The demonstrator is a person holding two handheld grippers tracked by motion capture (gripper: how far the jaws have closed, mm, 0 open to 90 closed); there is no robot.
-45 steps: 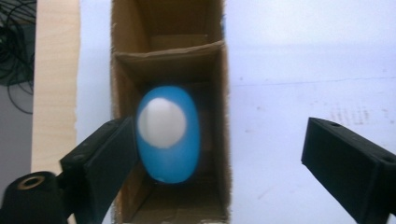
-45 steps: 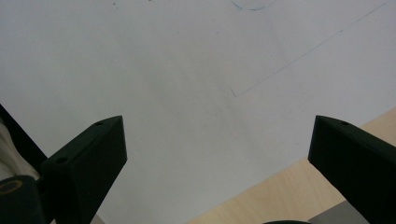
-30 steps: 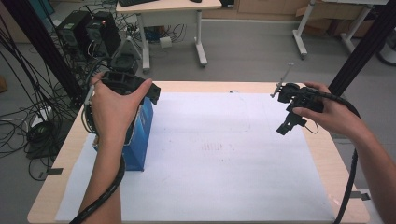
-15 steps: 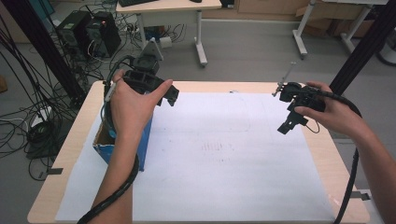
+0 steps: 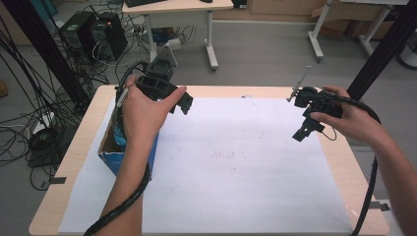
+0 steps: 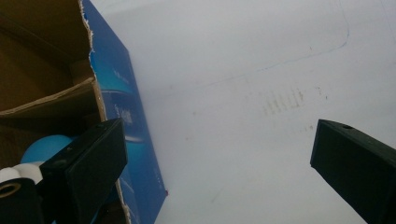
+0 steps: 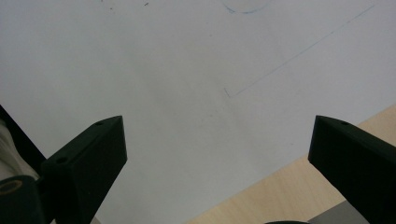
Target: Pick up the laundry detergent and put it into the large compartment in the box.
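The left gripper (image 5: 184,104) hovers wide open, tilted down over the open blue cardboard box (image 5: 109,152) standing at the table's (image 5: 236,91) left edge, a blue rounded object (image 6: 44,147) inside it, while the right gripper (image 5: 304,129), also spread empty, hangs above the right edge.

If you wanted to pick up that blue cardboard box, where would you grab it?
Probably by its near side wall, coming down from above. The blue box stands upright with its top open, so one jaw of the open left gripper could slip inside and one outside that thin wall.
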